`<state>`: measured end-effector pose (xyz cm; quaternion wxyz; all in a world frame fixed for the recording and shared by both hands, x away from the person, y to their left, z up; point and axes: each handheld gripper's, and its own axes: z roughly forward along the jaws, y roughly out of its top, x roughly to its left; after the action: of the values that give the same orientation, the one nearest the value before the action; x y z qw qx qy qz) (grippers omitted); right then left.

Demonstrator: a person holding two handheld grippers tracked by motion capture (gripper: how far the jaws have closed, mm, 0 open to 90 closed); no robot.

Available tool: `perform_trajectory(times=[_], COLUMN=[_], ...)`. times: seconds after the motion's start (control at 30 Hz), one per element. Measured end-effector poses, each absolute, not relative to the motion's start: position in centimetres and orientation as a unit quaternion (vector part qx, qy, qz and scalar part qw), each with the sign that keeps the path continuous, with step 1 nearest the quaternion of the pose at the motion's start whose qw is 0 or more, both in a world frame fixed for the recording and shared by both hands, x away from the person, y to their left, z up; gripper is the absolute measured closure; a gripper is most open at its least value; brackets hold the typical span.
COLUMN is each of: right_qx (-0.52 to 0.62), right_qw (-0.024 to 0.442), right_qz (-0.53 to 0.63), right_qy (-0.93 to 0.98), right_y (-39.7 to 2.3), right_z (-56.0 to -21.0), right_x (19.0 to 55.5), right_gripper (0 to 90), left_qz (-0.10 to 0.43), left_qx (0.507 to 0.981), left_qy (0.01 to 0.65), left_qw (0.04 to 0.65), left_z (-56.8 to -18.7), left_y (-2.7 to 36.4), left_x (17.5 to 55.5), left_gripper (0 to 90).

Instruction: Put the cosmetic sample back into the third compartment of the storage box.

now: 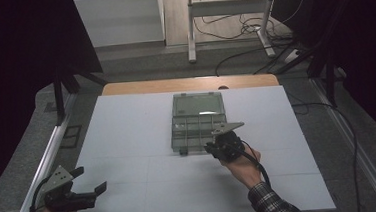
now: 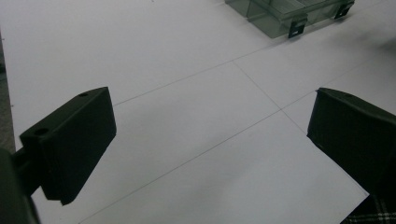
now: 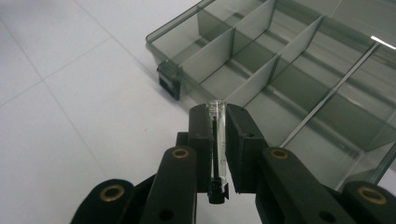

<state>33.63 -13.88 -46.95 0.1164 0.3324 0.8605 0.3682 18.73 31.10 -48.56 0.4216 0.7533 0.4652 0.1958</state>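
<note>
Clamped between the right gripper (image 3: 218, 122) fingers, a thin clear tube (image 3: 218, 140) is held just over the open compartment box (image 3: 299, 70) near edge. Spread wide, the left gripper (image 2: 210, 140) fingers are seen above bare desk (image 1: 128, 140).

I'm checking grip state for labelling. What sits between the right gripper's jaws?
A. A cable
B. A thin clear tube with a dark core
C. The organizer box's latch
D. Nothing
B: the right gripper is clamped on a thin clear tube, just short of the open organizer box.
</note>
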Motion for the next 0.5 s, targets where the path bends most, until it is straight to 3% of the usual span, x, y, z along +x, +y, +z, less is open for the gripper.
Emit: perform_trajectory(times=[0.5], right_qx=[0.343], right_qw=[0.137], right_qz=[0.376], right_qy=[0.850], right_y=[-13.6], right_z=[-46.9], right_x=[36.1], right_gripper=[80.8], left_qz=[0.195], left_qx=[0.754], left_qy=[0.464], left_qw=[0.421], left_z=[-48.6], left_y=[31.1], left_x=[18.8], left_gripper=[1.6])
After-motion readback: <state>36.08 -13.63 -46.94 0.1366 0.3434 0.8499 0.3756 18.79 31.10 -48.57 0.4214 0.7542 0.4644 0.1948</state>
